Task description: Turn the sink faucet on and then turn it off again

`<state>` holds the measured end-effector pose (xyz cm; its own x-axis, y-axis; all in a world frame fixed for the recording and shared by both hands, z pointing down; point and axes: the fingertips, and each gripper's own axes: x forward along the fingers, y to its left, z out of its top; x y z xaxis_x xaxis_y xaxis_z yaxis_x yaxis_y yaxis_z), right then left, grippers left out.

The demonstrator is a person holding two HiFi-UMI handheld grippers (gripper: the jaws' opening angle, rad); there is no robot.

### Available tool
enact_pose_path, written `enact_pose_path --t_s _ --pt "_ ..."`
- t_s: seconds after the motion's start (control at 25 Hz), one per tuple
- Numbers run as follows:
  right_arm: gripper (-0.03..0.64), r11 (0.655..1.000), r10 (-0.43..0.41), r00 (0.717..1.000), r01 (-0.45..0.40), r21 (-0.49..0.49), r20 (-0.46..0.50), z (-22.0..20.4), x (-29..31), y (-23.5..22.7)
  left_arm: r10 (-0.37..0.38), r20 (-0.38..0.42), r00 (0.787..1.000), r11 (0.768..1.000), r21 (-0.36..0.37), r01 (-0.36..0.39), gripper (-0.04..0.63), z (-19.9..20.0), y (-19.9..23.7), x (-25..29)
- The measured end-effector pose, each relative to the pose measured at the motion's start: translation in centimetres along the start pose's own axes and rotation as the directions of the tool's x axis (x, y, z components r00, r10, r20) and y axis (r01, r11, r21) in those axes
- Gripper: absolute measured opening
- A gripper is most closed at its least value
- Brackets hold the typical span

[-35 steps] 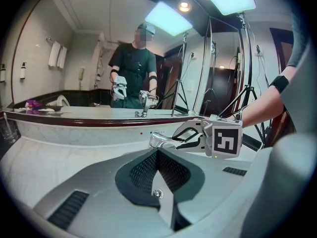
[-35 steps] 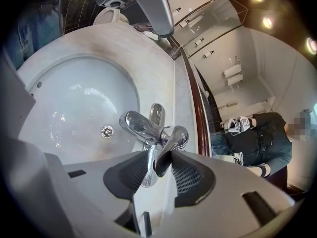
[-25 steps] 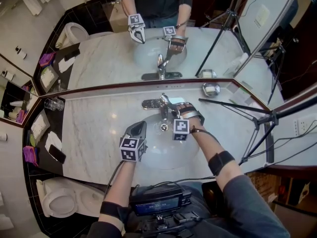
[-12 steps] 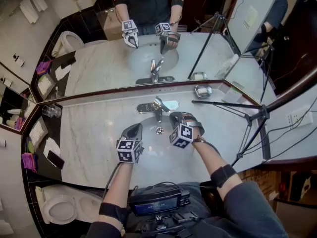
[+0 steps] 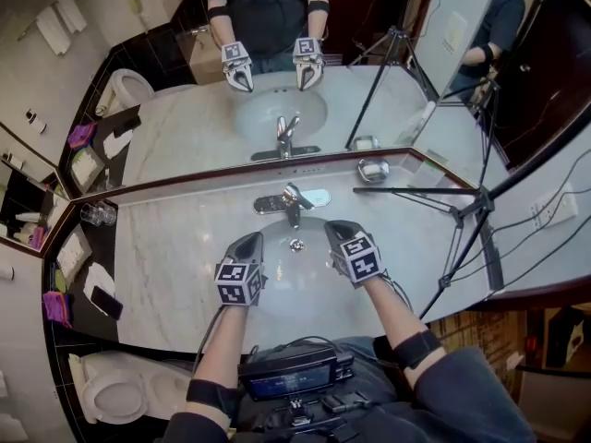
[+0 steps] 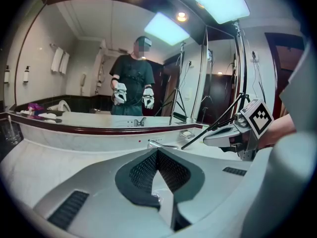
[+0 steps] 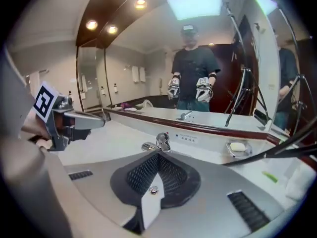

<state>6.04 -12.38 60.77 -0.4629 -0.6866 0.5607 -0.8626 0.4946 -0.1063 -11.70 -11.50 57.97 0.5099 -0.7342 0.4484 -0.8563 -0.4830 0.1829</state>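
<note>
Back from the faucet (image 5: 294,199) has come the right gripper (image 5: 332,229), its jaws having just closed together on nothing. Left gripper (image 5: 251,239), also pressed together and empty, hangs beside it over the sink (image 5: 295,280). Faucet stands at the surface's (image 5: 166,247) back edge, touching neither gripper; print on the label (image 7: 187,138) behind it is too small to read.

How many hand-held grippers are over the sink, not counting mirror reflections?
2. The left hand-held gripper hangs over the left of the basin, shut and empty; the right hand-held gripper over its right side, jaws just closed on nothing. Both are clear of the faucet. None hidden.
</note>
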Motion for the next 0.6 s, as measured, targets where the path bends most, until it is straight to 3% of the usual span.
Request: enact_pose_path --t_s 0.28,0.6 --pt "0.018 0.977 0.055 0.996 -0.068 0.204 0.067 -0.9 -2.1 0.8 0.005 0.005 1.000 1.000 -0.013 -0.005 0.002 -0.3 0.0 -1.1" --pt "0.018 0.963 0.088 0.991 -0.110 0.245 0.097 -1.5 -2.5 1.7 0.007 0.019 1.000 1.000 -0.008 -0.007 0.002 -0.2 -0.2 -1.7"
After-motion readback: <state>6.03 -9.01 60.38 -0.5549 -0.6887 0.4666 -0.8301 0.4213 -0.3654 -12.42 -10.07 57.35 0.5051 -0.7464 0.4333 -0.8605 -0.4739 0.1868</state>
